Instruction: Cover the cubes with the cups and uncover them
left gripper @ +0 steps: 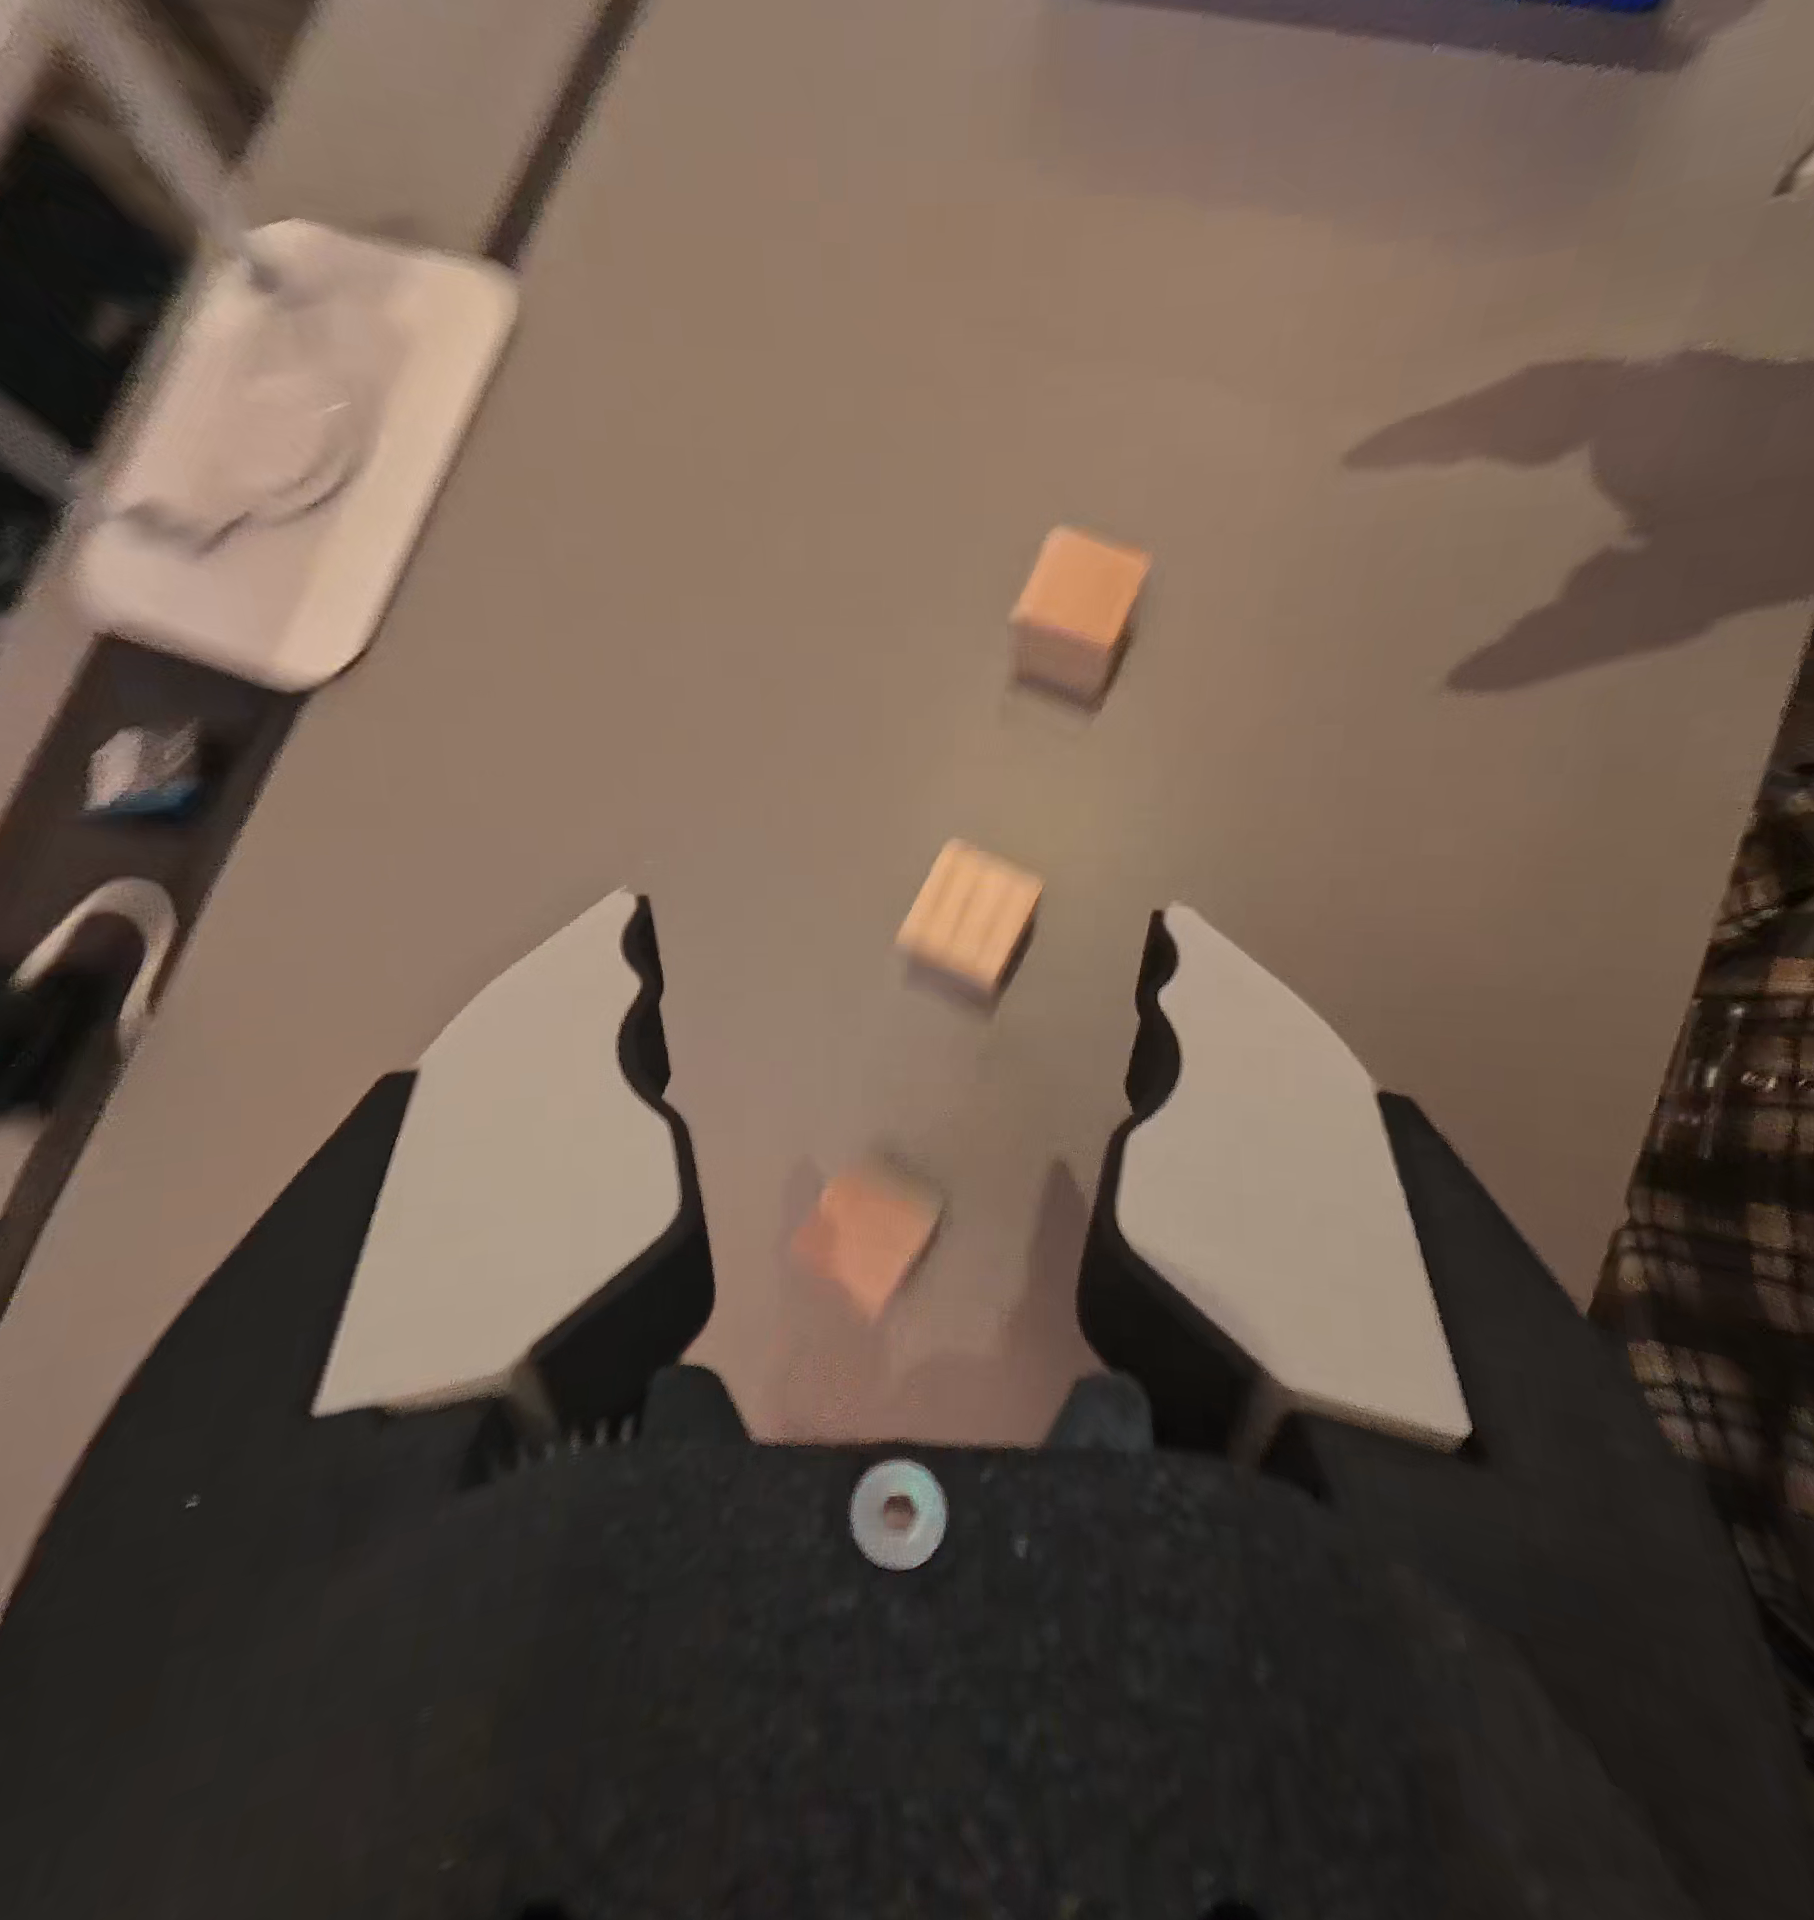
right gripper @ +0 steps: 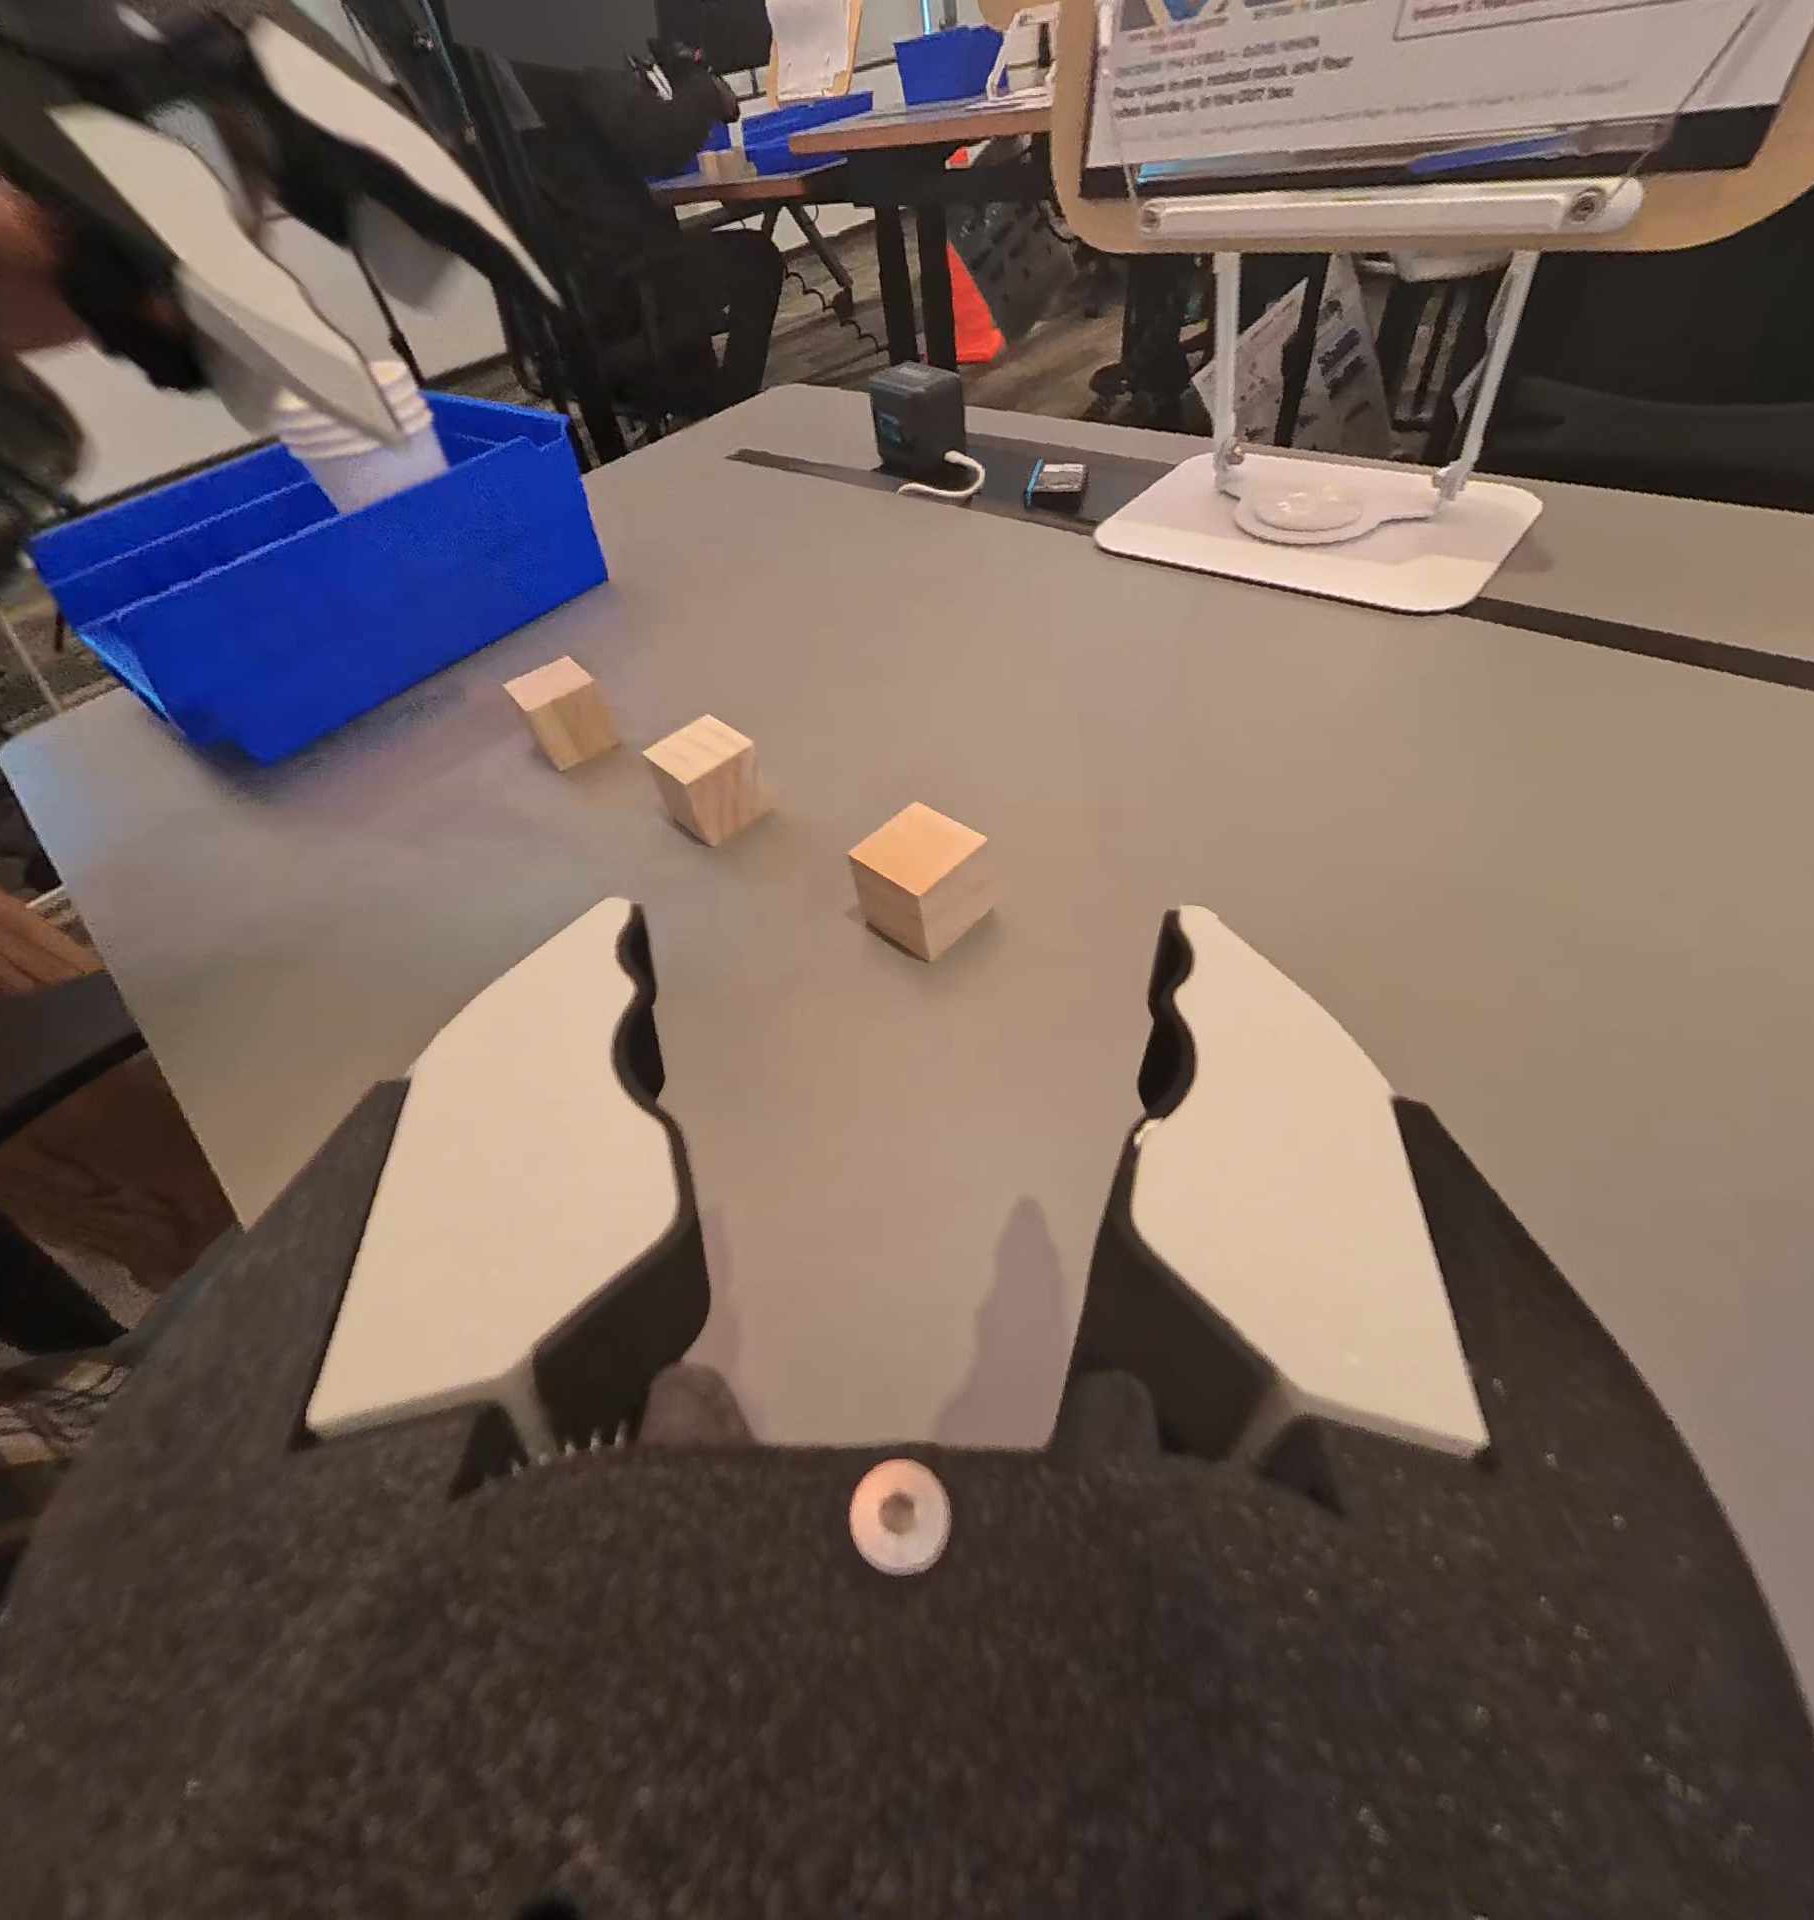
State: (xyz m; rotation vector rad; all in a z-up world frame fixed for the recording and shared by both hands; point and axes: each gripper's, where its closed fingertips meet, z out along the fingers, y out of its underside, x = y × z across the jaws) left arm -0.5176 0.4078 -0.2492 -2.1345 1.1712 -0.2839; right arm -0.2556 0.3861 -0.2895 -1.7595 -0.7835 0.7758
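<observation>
Both pairs of fingers stand spread with nothing between them: the left gripper (left gripper: 898,914) hangs blurred over the grey table (left gripper: 778,436), looking down on a row of three wooden cubes, the nearest cube (left gripper: 867,1242) between its fingers in the picture but below them, the middle cube (left gripper: 970,920) and far cube (left gripper: 1079,613) beyond; the right gripper (right gripper: 898,914) sits low at the other end of the same row. In the right wrist view the left gripper appears above a blue bin (right gripper: 342,613) where a white ribbed stack of cups (right gripper: 373,457) stands just under its tips, not visibly pinched. No cube is covered. The cups look light, thin and easily crushed; I would pinch gently across the ribbed wall, near the upturned base
</observation>
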